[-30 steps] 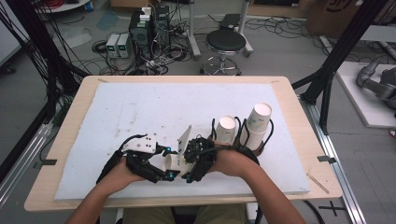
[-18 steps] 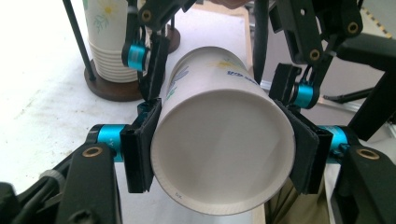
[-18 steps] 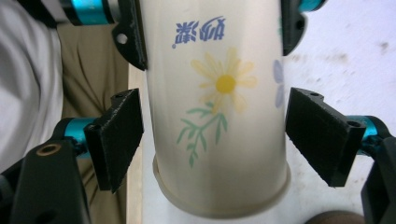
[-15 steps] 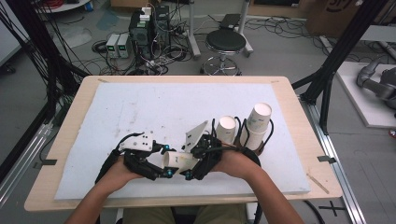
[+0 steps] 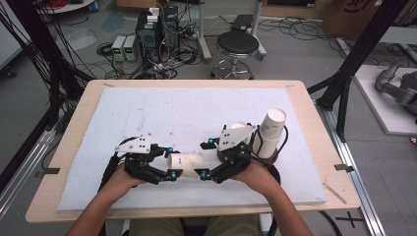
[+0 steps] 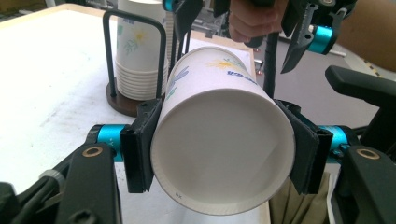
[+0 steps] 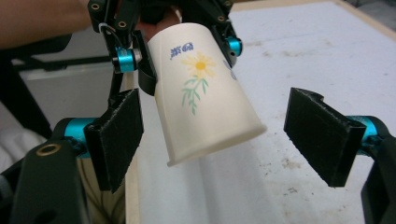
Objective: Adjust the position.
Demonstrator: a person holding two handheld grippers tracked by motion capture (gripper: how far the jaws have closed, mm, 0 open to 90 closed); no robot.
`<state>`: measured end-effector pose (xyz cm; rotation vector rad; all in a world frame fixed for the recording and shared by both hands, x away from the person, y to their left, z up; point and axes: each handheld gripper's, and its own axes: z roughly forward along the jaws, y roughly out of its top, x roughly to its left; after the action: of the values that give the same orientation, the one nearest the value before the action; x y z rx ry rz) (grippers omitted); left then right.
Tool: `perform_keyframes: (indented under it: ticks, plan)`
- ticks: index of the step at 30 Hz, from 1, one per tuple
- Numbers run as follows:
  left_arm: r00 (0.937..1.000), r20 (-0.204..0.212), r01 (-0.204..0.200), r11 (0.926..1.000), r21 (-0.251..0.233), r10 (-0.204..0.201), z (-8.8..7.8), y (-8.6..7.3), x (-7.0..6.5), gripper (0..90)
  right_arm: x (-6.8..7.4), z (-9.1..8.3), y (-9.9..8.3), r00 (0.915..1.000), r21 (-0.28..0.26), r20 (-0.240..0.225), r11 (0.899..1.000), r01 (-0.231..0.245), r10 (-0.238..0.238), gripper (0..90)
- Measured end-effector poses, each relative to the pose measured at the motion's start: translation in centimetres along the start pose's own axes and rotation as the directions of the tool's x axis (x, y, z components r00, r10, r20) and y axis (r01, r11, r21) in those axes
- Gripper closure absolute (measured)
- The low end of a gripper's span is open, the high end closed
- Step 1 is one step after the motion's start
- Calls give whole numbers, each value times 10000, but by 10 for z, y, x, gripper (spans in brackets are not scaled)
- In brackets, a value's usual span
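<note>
**Paper cup gripped by my left gripper, right gripper spread clear of it**

I take the cup holder (image 5: 268,147), the dark wire stand with its round brown base on the right part of the white foam board (image 5: 162,110), as my landmark. It carries a stack of cups (image 5: 269,129) that leans up and away from me.

The paper cup (image 5: 189,162) lies on its side, held off the board, to the left of the holder and nearer my edge of the board. In the left gripper view I see its open mouth facing the camera, and the holder with its stack stands behind it to the left. In the right gripper view the cup's closed bottom end points toward that camera, with a yellow flower print and blue lettering on its wall.

My left gripper (image 5: 169,163) is closed on the cup: both black pads press against the wall just behind the rim, one on each side. It sits farther from the holder than the cup.

My right gripper (image 5: 205,158) lies between the cup and the holder, just beside the holder's base. Its jaws stand wide apart. In the right gripper view each pad is well off the cup's wall, with the cup's bottom end between them but untouched. Those jaws have just been opening, and they hold nothing.

My hands hold both tools near the front edge of the board, on my side of the holder.
</note>
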<state>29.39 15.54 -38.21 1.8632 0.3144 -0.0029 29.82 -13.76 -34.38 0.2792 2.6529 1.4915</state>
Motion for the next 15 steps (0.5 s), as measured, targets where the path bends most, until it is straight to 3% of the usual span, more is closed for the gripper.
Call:
perform_keyframes:
  ticks: [7,15]
  plan:
    - [10000,6,-33,9990,-454,34,-2,-2,2,367,5,-9,-20,9964,-1022,676,9938,-434,505,204]
    - [9999,142,-73,9966,-824,85,-1,-6,0,366,8,-10,-43,9928,-1874,633,9783,-884,1018,204]
